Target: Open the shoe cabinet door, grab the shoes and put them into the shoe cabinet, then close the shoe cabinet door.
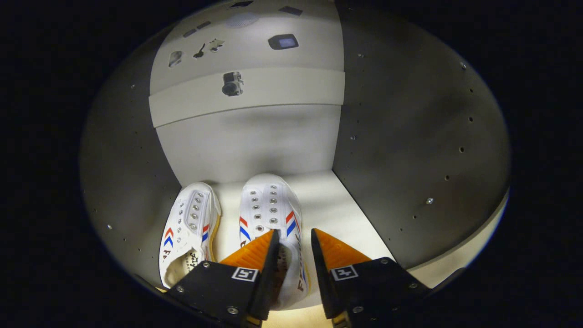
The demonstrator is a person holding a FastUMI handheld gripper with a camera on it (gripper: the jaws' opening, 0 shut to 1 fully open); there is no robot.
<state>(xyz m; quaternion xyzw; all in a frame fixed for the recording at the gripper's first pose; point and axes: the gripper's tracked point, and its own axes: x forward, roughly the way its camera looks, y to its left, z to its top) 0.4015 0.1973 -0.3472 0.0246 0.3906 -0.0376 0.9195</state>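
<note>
hand-held gripper (294, 237) fingers spread around right shoe's (272, 214) heel inside shoe cabinet (410, 136)

Two white shoes (268, 214) bore red and blue chevrons; between the fingers, one showed silver eyelets.

We saw 2 shoes side by side on the cabinet floor (328, 200), toes toward the back wall (255, 141). The left shoe (189, 228) lay close against the left side wall (123, 182); the right shoe (271, 209) lay just beside it, well apart from the right side wall (410, 159). The gripper (294, 239) stood over the right shoe's heel end, jaws apart, its side wall between the 2 fingers, neither visibly pressing. A shelf edge (273, 93) crossed the back wall above the shoes.
</note>
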